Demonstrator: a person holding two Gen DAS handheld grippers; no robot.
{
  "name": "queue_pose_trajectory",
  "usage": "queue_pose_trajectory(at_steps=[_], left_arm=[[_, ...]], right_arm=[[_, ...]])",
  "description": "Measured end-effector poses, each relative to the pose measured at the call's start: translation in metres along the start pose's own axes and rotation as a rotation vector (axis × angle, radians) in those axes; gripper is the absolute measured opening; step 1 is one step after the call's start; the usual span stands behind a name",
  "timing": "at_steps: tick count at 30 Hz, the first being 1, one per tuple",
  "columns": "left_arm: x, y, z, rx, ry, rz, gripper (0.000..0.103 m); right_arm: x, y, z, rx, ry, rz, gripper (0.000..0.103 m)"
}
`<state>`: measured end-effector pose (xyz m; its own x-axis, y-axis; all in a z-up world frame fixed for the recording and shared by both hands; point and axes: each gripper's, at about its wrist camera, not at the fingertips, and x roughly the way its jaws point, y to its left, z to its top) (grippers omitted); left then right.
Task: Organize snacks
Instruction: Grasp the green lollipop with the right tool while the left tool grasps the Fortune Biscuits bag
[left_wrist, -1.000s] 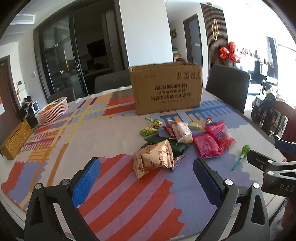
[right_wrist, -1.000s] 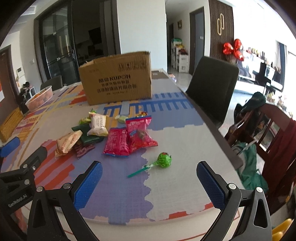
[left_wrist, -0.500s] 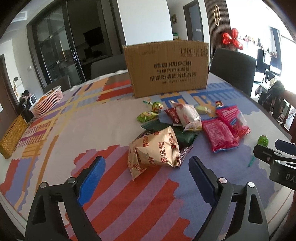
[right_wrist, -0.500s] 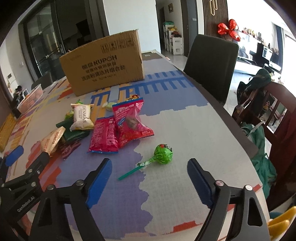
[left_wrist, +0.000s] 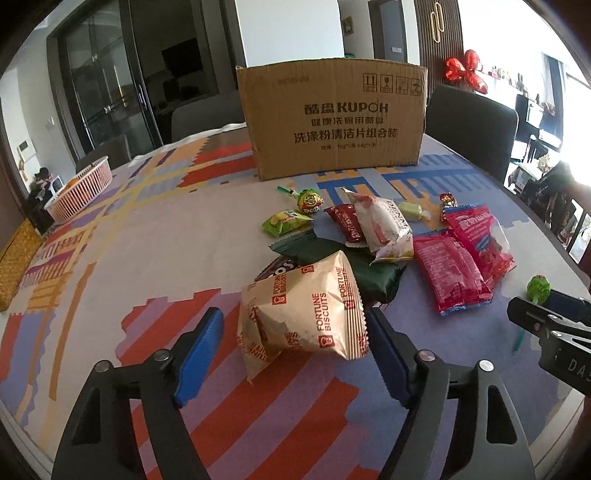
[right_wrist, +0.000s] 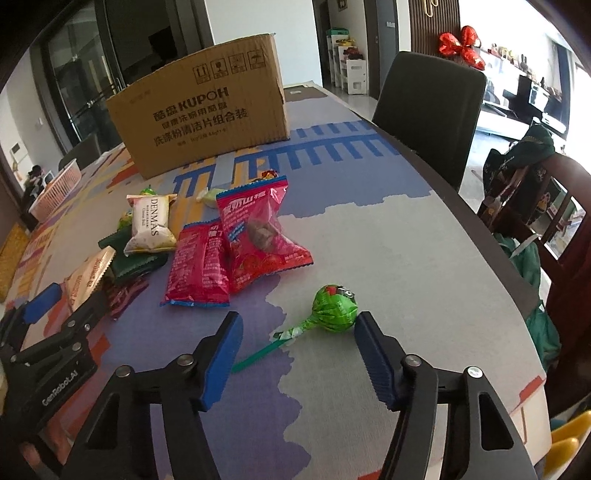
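Both grippers mid-grasp, jaws closing, nothing pinched yet: left gripper (left_wrist: 291, 354) is about two-thirds open with the Fortune Biscuits bag (left_wrist: 306, 314) between its blue pads, right pad about touching the bag's crimped edge, left pad apart; right gripper (right_wrist: 297, 354) is about half open around the green lollipop (right_wrist: 334, 304), head just beside the right pad at its 1 o'clock, green stick (right_wrist: 258, 354) running toward the left pad. To do this well I'd centre the left one so both pads meet the puffy body, not the seam, and squeeze gently or the biscuits crack; right one should move up to catch the head, since the stick looks likely to slip. Bag is tan foil, air-filled, leaning on a dark green packet (left_wrist: 354, 266). Remaining snacks lie at 12 o'clock of the left gripper, in front of the cardboard box (left_wrist: 332, 118), probably where they go
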<state>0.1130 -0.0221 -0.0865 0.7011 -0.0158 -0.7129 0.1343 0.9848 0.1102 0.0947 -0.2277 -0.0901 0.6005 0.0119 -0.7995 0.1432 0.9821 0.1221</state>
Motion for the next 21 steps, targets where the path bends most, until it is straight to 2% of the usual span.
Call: queue_pose_trajectory(at_steps=[2, 6, 8, 12, 14, 17, 21], left_arm=[[0.002, 0.001, 0.001, -0.014, 0.003, -0.009, 0.067], [0.006, 0.004, 0.003, -0.033, 0.009, -0.019, 0.058], [0.004, 0.005, 0.004, -0.037, 0.005, -0.021, 0.047], [0.004, 0.006, 0.002, -0.043, 0.011, -0.042, 0.045], [0.003, 0.006, 0.002, -0.044, 0.012, -0.045, 0.044], [0.000, 0.007, 0.001, -0.044, 0.008, -0.049, 0.044], [-0.008, 0.007, 0.000, -0.049, -0.009, -0.051, 0.044]], right_arm=[[0.000, 0.000, 0.000, -0.002, -0.001, -0.006, 0.059], [0.002, 0.001, 0.002, -0.009, -0.003, -0.025, 0.053], [0.002, 0.001, 0.002, -0.016, -0.004, -0.030, 0.044], [0.003, 0.002, 0.004, -0.032, -0.007, -0.025, 0.032], [0.003, 0.004, 0.003, -0.047, -0.010, -0.024, 0.019], [0.002, 0.008, 0.002, -0.067, -0.013, -0.013, 0.014], [0.000, 0.011, 0.001, -0.083, -0.026, 0.003, 0.012]])
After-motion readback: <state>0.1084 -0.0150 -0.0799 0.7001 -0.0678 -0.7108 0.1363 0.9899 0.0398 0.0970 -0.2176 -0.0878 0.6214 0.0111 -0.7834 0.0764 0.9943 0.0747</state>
